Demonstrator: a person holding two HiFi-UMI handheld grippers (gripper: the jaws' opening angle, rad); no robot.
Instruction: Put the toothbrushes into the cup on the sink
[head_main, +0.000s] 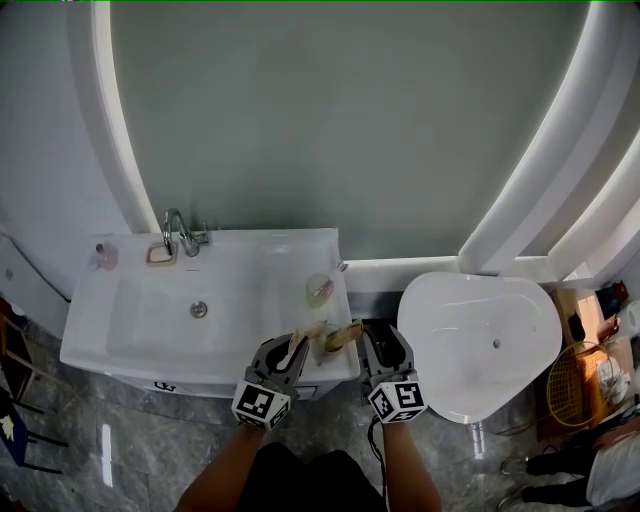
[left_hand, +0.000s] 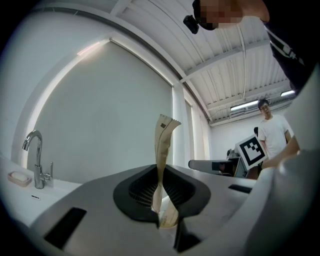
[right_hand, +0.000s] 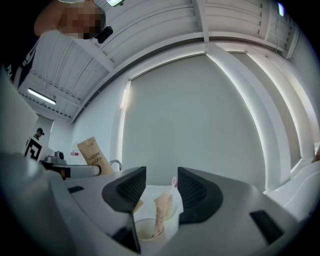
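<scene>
A pale translucent cup (head_main: 320, 291) holding a pink toothbrush (head_main: 327, 287) stands on the right rim of the white sink (head_main: 150, 335). My left gripper (head_main: 292, 345) hovers over the sink's front right corner, shut on a kraft-paper toothbrush packet (head_main: 338, 337). In the left gripper view the twisted packet (left_hand: 163, 150) sticks up from the closed jaws of the left gripper (left_hand: 161, 192). My right gripper (head_main: 388, 335) is just right of the sink, open and empty. In its own view the right gripper (right_hand: 162, 186) frames the cup (right_hand: 167, 207) and the pink toothbrush (right_hand: 174, 183), untouched.
A chrome faucet (head_main: 178, 232), a soap dish (head_main: 160, 254) and a small bottle (head_main: 103, 256) line the sink's back edge. A white oval toilet (head_main: 480, 340) stands to the right, with a racket (head_main: 570, 385) beyond it. A person (left_hand: 272, 135) stands in the background.
</scene>
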